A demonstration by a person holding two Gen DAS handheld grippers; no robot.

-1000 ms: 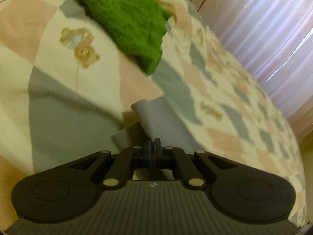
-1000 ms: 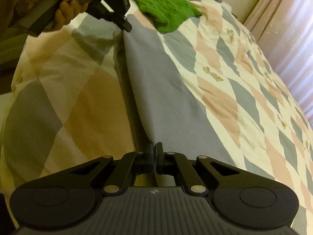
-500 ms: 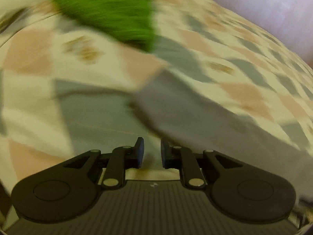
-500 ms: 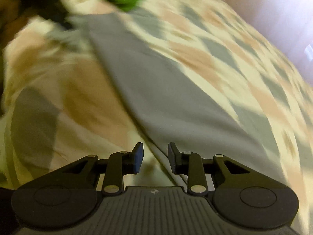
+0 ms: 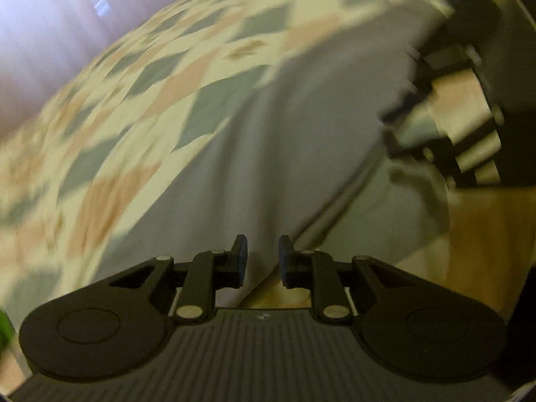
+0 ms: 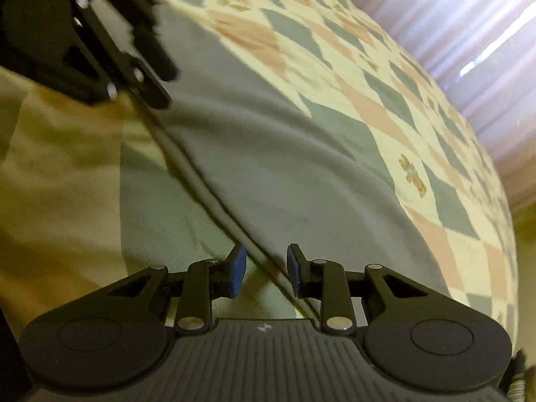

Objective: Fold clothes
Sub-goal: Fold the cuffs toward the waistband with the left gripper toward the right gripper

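Note:
A grey garment (image 5: 284, 134) lies folded in a long strip on the patchwork bedspread (image 5: 150, 83). In the left wrist view my left gripper (image 5: 263, 251) hovers over the strip's near edge. Its jaws are opening and the pads do not press the cloth. The right gripper (image 5: 398, 90) shows blurred at the upper right, by the strip's far end. In the right wrist view my right gripper (image 6: 266, 258) stands open over the grey garment (image 6: 284, 167), whose folded edge runs between the fingers without being pinched. The left gripper (image 6: 167, 88) is at the upper left.
The bedspread (image 6: 368, 77) stretches away to the right of the garment. A pale curtain (image 6: 469, 16) hangs behind the bed. A sliver of the green sweater (image 5: 4, 328) shows at the left edge of the left wrist view.
Both grippers were shut on the grey cloth and have since let go and opened. The left one has swung and rolled round toward the right one; the green sweater has slid out of view.

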